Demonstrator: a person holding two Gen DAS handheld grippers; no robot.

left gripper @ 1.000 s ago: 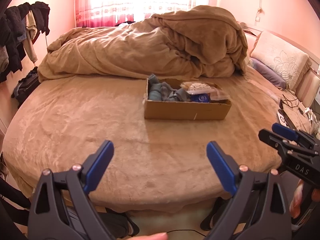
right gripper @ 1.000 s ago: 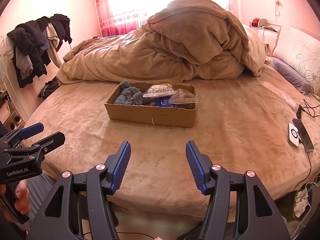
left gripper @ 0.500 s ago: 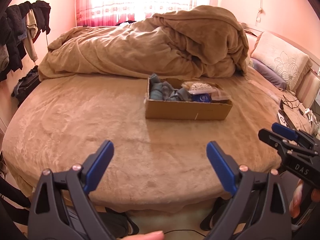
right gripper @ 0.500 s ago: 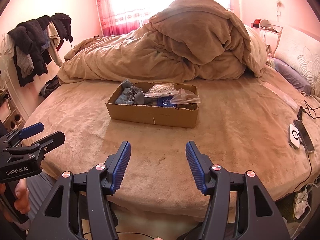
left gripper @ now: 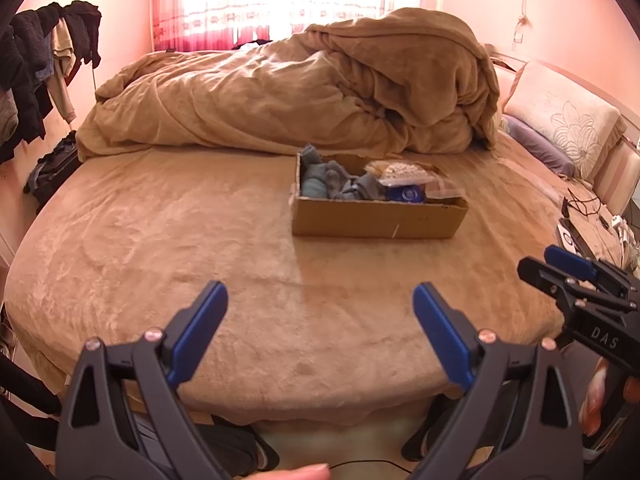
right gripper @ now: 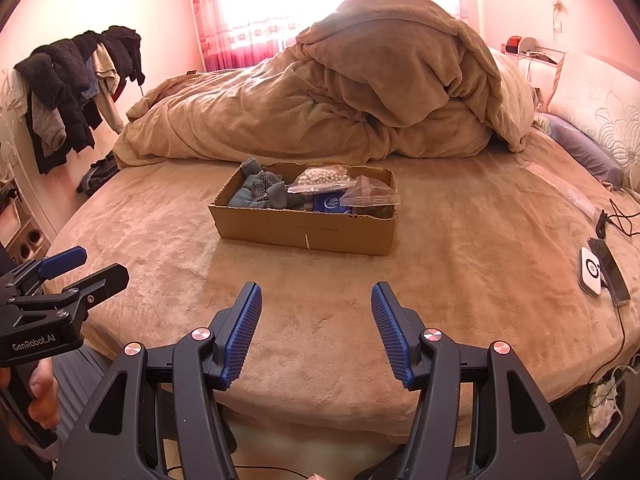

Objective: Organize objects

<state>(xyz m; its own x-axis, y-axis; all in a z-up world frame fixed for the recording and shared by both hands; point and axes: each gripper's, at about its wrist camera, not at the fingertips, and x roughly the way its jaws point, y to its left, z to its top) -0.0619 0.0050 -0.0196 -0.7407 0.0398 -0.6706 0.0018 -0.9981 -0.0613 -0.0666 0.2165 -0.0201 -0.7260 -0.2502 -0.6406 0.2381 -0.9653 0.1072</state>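
Note:
A shallow cardboard box (left gripper: 376,220) (right gripper: 304,228) sits on the round tan bed, well beyond both grippers. Inside lie grey-blue socks (right gripper: 260,192), a clear bag of white beads (right gripper: 322,178), a blue packet (right gripper: 332,203) and a clear zip bag (right gripper: 370,194). My left gripper (left gripper: 320,320) hovers over the bed's near edge, open wide and empty. My right gripper (right gripper: 316,320) stands beside it, also open with nothing between its blue pads. Each gripper shows at the edge of the other's view, the right gripper (left gripper: 560,266) and the left gripper (right gripper: 86,266).
A heaped tan duvet (right gripper: 360,100) fills the far half of the bed. Pillows (left gripper: 560,120) lie at the right. A phone (right gripper: 610,276), a white charger (right gripper: 590,272) and cables rest on the bed's right edge. Dark clothes (right gripper: 76,88) hang on a rack at left.

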